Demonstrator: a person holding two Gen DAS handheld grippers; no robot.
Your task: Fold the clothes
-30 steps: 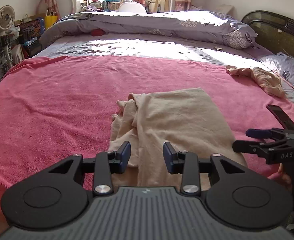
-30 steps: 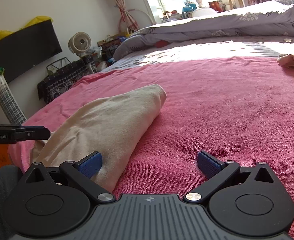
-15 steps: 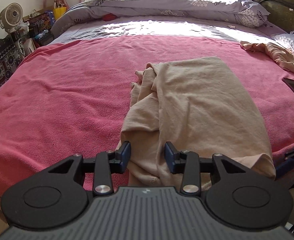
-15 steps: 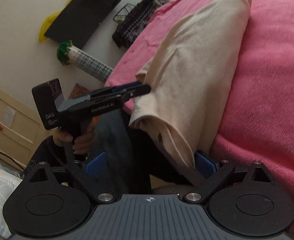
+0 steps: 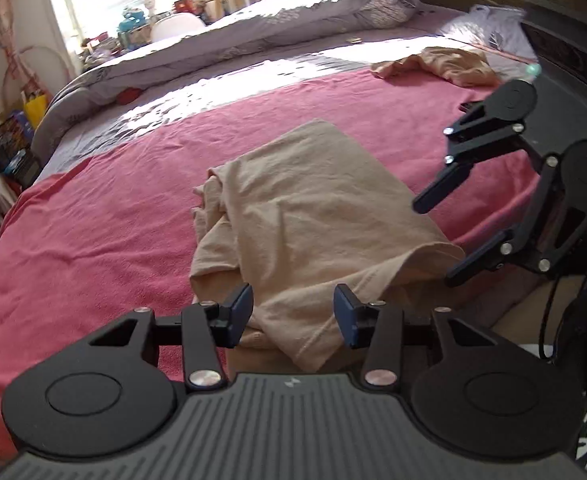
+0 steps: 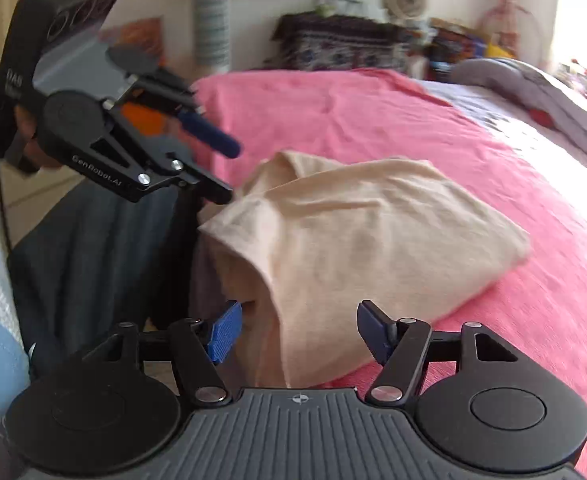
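Observation:
A beige garment point(image 5: 313, 208) lies folded lengthwise on the pink blanket point(image 5: 93, 220), its near hem hanging over the bed's edge. My left gripper point(image 5: 293, 314) straddles that hem; its jaws are opening and the pads do not press the cloth. In the right wrist view the same garment point(image 6: 373, 232) bulges up at its near end. My right gripper point(image 6: 299, 330) has the hanging edge between its jaws, which are closing with the pads still clear of the cloth. Each gripper shows in the other's view: the right gripper point(image 5: 433, 244) and the left gripper point(image 6: 227, 172).
A second beige garment point(image 5: 441, 64) lies crumpled at the far right, near the dark headboard point(image 5: 565, 40). A grey duvet point(image 5: 273, 20) runs across the far side. The person's dark trousers point(image 6: 93, 260) stand against the bed's edge. Cluttered furniture point(image 6: 345, 44) lines the wall.
Both grippers have rolled and shifted along the near edge. The right jaws have narrowed from wide open around the hanging hem. The left jaws stand slightly wider.

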